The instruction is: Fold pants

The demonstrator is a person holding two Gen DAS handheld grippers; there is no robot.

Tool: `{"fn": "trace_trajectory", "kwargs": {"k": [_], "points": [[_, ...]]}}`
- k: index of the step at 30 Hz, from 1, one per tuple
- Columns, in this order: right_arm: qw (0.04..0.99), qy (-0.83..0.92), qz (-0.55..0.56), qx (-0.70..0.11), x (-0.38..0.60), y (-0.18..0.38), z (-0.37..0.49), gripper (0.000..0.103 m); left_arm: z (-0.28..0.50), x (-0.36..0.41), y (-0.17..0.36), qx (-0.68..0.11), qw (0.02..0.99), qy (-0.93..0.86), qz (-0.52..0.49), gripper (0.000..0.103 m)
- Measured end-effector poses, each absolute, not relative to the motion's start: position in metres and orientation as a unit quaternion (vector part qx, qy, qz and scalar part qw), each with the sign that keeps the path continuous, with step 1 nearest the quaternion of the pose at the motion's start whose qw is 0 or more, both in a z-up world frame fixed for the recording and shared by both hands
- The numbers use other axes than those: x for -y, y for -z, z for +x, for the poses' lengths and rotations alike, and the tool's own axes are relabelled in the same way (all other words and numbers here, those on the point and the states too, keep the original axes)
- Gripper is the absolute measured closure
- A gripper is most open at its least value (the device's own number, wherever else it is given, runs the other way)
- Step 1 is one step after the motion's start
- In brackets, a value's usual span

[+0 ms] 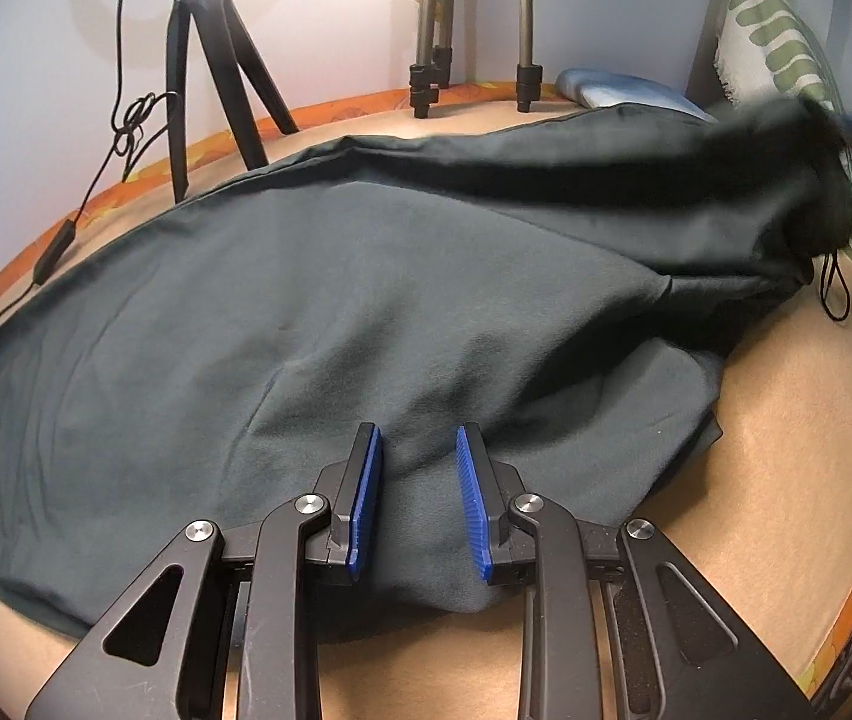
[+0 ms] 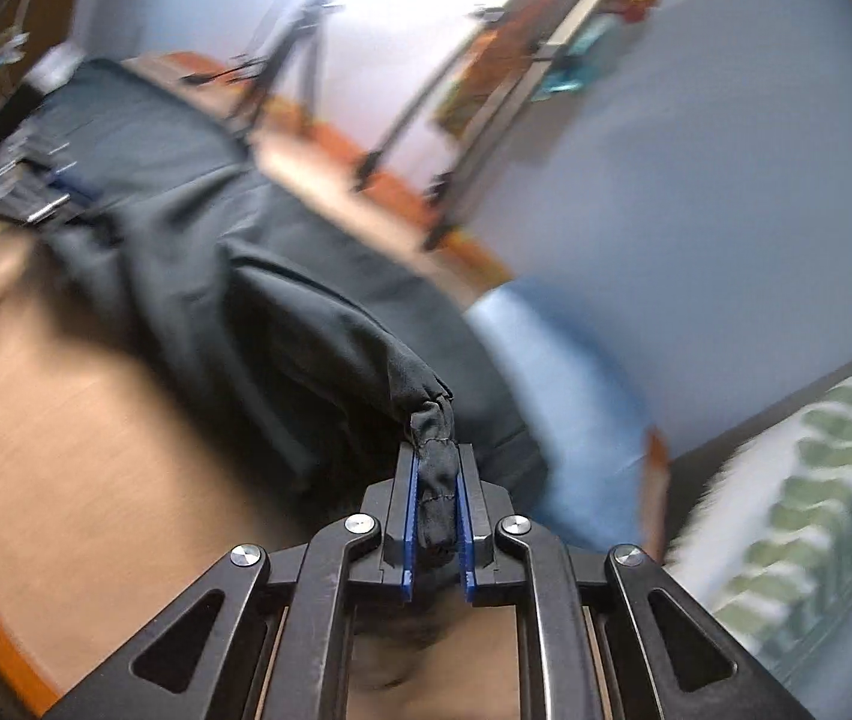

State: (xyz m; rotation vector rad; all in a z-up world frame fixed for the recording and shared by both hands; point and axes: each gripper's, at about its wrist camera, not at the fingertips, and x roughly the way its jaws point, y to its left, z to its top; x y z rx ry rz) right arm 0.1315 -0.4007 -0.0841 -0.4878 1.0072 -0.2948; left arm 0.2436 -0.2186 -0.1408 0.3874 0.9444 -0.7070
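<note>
Left wrist view: left tongs (image 1: 417, 450) parted over dark pants (image 1: 318, 300) spread on tan bed (image 1: 786, 420). Right tongs (image 2: 437, 468) pinch bunched pants edge, lifted.

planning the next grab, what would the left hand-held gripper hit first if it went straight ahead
Probably the dark pants: the open left hand-held gripper already has that cloth between its fingers, and more lies ahead.

One pair of dark pants (image 1: 318, 300) at centre. Two tripods: black (image 1: 210, 60) at eleven o'clock, silver (image 1: 474, 18) at twelve. One leaf-patterned pillow (image 1: 774, 36) at two o'clock. Two grippers: left (image 1: 417, 450), right (image 2: 437, 474).
</note>
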Motion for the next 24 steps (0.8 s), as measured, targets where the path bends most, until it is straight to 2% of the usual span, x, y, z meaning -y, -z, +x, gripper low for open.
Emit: {"fn": "trace_trajectory", "kwargs": {"k": [5,9,11,12,13,15,17,19,21,24], "points": [[0.819,0.202,-0.22,-0.49,0.472,0.087,0.183,0.095,0.24,0.221,0.14,-0.438,0.811,0.334,0.195,0.079],[0.807,0.187,-0.155,-0.538,0.514,0.123,0.214,0.092,0.237,0.222,0.139,-0.44,0.806,0.339,0.203,0.079],[0.805,0.193,-0.134,-0.545,0.527,0.136,0.222,0.081,0.235,0.222,0.138,-0.438,0.804,0.34,0.213,0.079],[0.808,0.201,-0.122,-0.54,0.532,0.136,0.22,0.066,0.234,0.222,0.137,-0.437,0.804,0.342,0.215,0.079],[0.814,0.211,-0.105,-0.53,0.537,0.133,0.217,0.058,0.233,0.221,0.136,-0.436,0.803,0.343,0.217,0.079],[0.834,0.213,-0.038,-0.508,0.548,0.12,0.199,0.057,0.231,0.218,0.132,-0.429,0.805,0.345,0.221,0.079],[0.842,0.225,0.01,-0.49,0.554,0.112,0.175,0.052,0.229,0.215,0.128,-0.425,0.807,0.346,0.221,0.079],[0.846,0.234,0.056,-0.476,0.55,0.108,0.144,0.028,0.225,0.208,0.122,-0.423,0.809,0.348,0.215,0.079],[0.845,0.232,0.105,-0.47,0.543,0.111,0.118,0.021,0.22,0.201,0.116,-0.422,0.809,0.352,0.208,0.079],[0.832,0.217,0.194,-0.472,0.535,0.131,0.091,0.02,0.209,0.193,0.111,-0.43,0.803,0.362,0.2,0.079]]}}
